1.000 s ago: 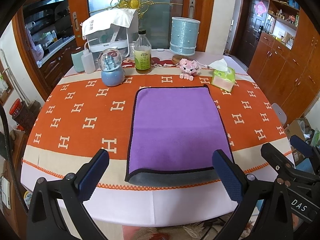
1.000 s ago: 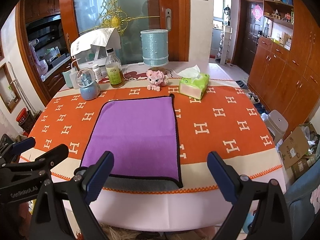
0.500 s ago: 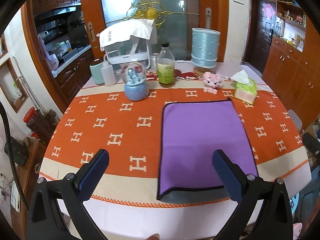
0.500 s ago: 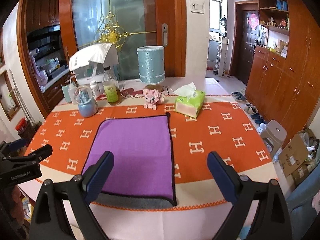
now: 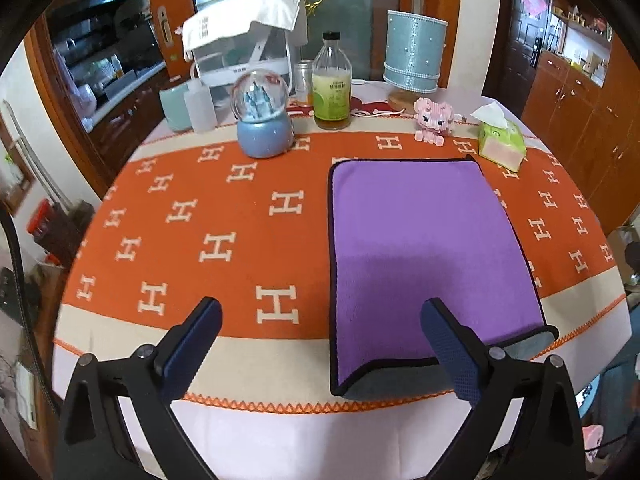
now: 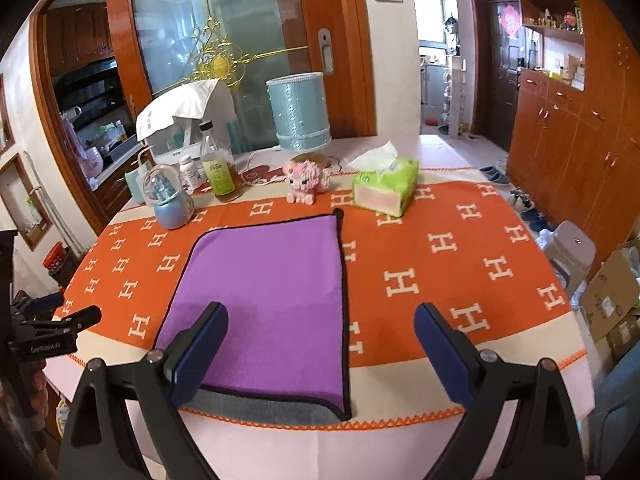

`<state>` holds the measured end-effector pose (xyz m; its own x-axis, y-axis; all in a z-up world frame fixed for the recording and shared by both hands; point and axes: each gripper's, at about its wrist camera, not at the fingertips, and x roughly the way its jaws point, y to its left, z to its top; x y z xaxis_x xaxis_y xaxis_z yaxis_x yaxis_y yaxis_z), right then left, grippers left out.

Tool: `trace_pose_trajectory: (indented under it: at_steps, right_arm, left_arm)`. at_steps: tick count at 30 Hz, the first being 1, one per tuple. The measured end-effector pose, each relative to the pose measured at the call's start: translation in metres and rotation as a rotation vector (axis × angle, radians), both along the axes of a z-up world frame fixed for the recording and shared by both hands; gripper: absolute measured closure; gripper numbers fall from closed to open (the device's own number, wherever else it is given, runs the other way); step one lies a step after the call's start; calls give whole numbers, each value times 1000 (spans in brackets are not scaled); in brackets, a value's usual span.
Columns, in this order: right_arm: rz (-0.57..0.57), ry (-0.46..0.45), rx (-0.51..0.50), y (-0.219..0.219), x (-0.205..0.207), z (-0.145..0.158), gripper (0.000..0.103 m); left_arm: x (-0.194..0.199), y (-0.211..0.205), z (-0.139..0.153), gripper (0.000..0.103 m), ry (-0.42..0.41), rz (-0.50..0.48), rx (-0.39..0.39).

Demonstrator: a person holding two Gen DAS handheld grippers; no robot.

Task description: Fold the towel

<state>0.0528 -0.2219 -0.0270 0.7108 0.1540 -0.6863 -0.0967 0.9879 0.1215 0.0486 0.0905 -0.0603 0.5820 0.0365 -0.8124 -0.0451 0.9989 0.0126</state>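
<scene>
A purple towel with a black hem lies folded flat on the orange tablecloth, its grey underlayer showing along the near edge. It also shows in the right wrist view. My left gripper is open and empty, above the table's near edge, just left of the towel's near left corner. My right gripper is open and empty, above the towel's near right corner. The left gripper's body shows at the left edge of the right wrist view.
Along the table's far side stand a snow globe, a bottle, a blue lamp, a pink toy and a tissue pack. A grey stool and cardboard boxes stand to the right of the table.
Both grippers have drawn back and shifted: the left one moved left, so the towel now sits to its right; the right one rose and moved a little right. Both stayed open.
</scene>
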Motion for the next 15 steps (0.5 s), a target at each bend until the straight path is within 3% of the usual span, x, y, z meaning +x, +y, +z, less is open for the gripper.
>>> trace_pose_trajectory:
  at_steps: [5, 7, 12, 15]
  right_arm:
    - [50, 42, -94, 6, 3, -29, 8]
    - [85, 74, -88, 6, 3, -43, 8]
    - [177, 160, -63, 4, 5, -75, 24]
    - [216, 188, -86, 5, 5, -90, 30]
  left_arm:
    - [-7, 8, -22, 4, -42, -43, -2]
    - [-10, 11, -31, 4, -45, -94, -34]
    - [-5, 20, -58, 4, 75, -154, -125]
    - [-4, 22, -69, 4, 103, -182, -149]
